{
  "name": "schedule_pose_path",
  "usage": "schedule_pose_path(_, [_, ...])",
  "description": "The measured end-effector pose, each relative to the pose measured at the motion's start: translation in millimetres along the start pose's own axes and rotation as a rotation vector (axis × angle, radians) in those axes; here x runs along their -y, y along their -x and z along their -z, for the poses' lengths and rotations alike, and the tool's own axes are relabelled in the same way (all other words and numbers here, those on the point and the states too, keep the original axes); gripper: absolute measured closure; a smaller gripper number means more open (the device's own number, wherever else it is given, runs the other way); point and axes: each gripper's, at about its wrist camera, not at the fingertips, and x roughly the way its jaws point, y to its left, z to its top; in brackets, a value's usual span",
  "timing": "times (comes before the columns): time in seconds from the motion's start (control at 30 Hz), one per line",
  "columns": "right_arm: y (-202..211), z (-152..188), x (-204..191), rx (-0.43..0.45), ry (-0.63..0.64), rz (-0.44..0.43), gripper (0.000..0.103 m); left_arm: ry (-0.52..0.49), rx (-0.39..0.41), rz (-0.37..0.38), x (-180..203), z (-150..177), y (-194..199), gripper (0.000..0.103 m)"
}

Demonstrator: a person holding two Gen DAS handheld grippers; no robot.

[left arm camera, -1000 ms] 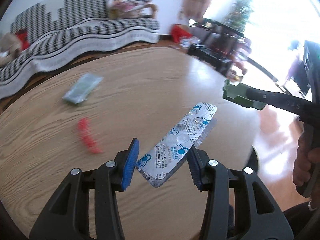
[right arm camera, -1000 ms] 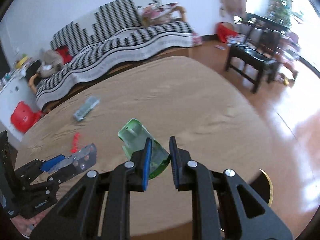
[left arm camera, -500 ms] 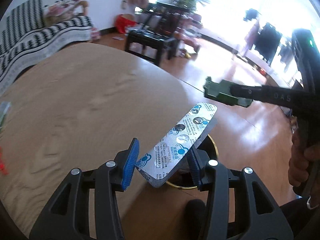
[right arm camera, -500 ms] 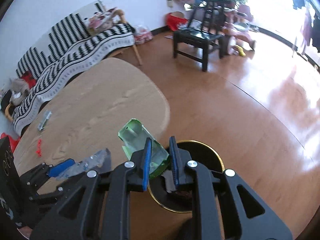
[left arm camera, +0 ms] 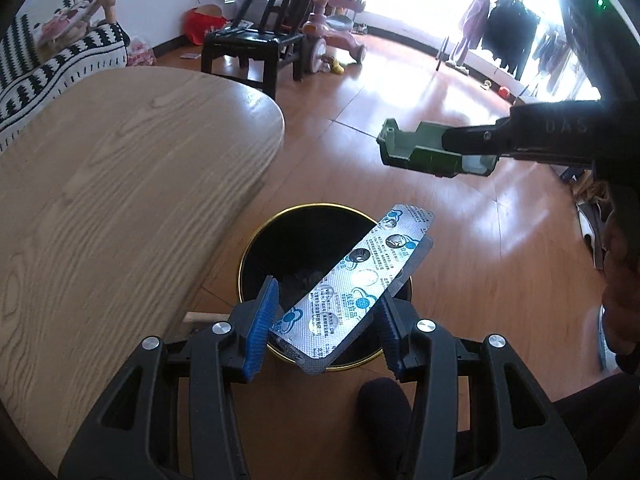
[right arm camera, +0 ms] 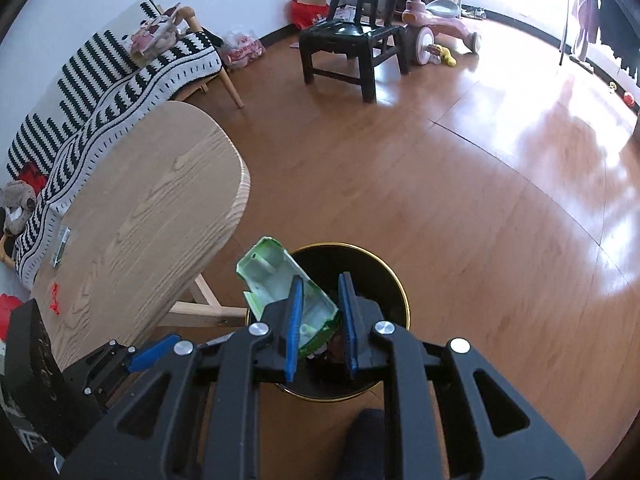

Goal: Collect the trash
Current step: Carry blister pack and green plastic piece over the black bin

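My left gripper (left arm camera: 324, 320) is shut on a silver blister pack (left arm camera: 352, 284) and holds it over a black trash bin with a gold rim (left arm camera: 256, 240) on the floor. My right gripper (right arm camera: 320, 316) is shut on a green plastic piece (right arm camera: 276, 280) and holds it over the left side of the same bin (right arm camera: 396, 284). The green piece also shows in the left wrist view (left arm camera: 420, 148), high above the bin. Dark trash lies inside the bin. A flat packet (right arm camera: 61, 246) and a red bit (right arm camera: 55, 300) lie on the wooden table (right arm camera: 152, 208).
The bin stands by the table's right end, near a table leg (right arm camera: 204, 296). A black chair (right arm camera: 352, 48), a pink ride-on toy (right arm camera: 436, 20) and a striped sofa (right arm camera: 104, 80) stand farther off. Wooden floor (right arm camera: 500, 200) spreads to the right.
Both grippers swung right off the table and now hang over the bin, which fills more of each view. Each still holds its item.
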Motion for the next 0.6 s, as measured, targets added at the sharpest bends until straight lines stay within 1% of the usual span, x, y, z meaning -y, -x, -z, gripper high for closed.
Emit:
schedule_pose_path(0.3, [-4, -1, -3, -0.013, 0.006, -0.002, 0.084, 0.005, -0.012, -0.001, -2, -8, -11, 0.057])
schedule_pose_path(0.6, [-6, -2, -2, -0.014, -0.002, -0.004, 0.084, -0.006, -0.012, 0.009, 0, -3, -11, 0.057])
